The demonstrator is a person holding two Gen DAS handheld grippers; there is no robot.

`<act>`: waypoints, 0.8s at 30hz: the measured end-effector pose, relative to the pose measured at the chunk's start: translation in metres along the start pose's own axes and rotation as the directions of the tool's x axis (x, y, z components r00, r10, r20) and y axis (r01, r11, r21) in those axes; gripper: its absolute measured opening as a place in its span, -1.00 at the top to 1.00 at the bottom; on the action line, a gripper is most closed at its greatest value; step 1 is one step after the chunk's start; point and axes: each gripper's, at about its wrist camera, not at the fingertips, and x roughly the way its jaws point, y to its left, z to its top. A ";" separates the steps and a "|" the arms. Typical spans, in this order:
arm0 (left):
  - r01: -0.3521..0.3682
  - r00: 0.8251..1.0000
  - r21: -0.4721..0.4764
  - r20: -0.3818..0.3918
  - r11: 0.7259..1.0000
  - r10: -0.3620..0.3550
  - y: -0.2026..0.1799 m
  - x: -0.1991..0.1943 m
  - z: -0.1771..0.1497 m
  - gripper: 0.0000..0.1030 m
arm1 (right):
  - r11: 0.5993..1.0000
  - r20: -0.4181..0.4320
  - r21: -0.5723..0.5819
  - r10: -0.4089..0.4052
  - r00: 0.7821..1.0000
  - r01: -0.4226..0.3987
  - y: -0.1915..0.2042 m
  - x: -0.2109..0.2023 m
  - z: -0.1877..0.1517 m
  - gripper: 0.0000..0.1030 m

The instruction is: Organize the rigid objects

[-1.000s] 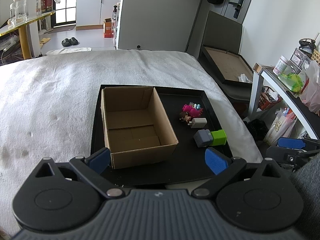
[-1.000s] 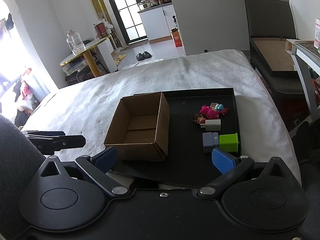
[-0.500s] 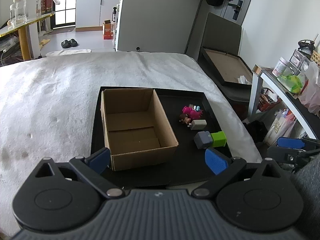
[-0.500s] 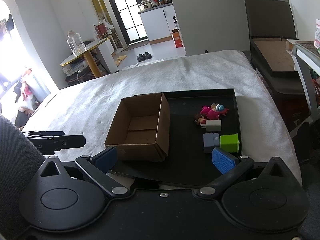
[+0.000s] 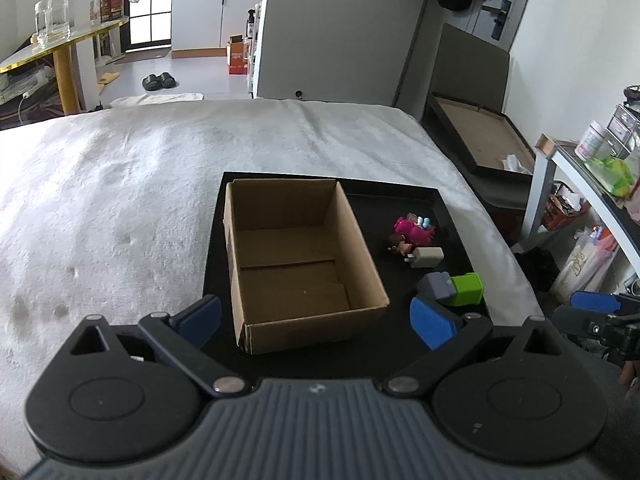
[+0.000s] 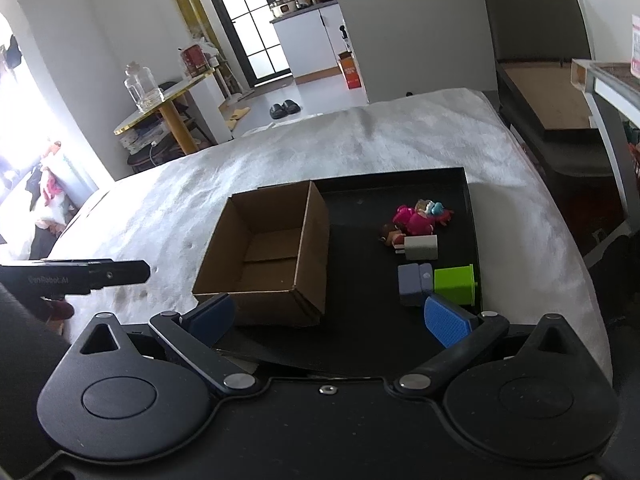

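An open, empty cardboard box point(image 5: 296, 264) point(image 6: 268, 256) stands on the left of a black tray point(image 5: 400, 344) point(image 6: 360, 332). To its right on the tray lie a pink toy figure point(image 5: 412, 229) point(image 6: 416, 218), a white block point(image 5: 428, 258) point(image 6: 421, 247), a grey block point(image 5: 436, 286) point(image 6: 414, 284) and a green block point(image 5: 466, 289) point(image 6: 454, 283). My left gripper point(image 5: 316, 316) is open and empty above the tray's near edge. My right gripper point(image 6: 328, 318) is open and empty, its right finger close to the green block.
The tray lies on a white fluffy bed cover point(image 5: 120, 184). A dark bench holding a shallow tray point(image 5: 476, 136) stands at the right. A white shelf point(image 5: 568, 160) with clutter is at the far right. A gold-rimmed table point(image 6: 160, 108) stands beyond the bed.
Both views have shifted only slightly; the box and toys sit a little nearer the frame's middle. Both grippers stay open and empty. Nothing on the tray has moved.
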 end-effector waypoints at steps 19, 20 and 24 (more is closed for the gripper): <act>-0.097 0.995 -0.054 -0.011 0.994 0.097 0.013 0.041 0.011 -0.95 | 0.993 -0.021 0.109 -0.048 0.999 0.050 -0.058 0.036 -0.001 -0.99; -0.102 0.995 -0.056 -0.013 0.993 0.102 0.014 0.043 0.011 -0.95 | 0.992 -0.022 0.118 -0.049 0.999 0.052 -0.061 0.038 -0.001 -0.99; -0.143 0.990 -0.048 -0.027 0.989 0.142 0.014 0.054 0.011 -0.95 | 0.991 -0.022 0.108 -0.077 0.997 0.079 -0.067 0.047 0.000 -0.96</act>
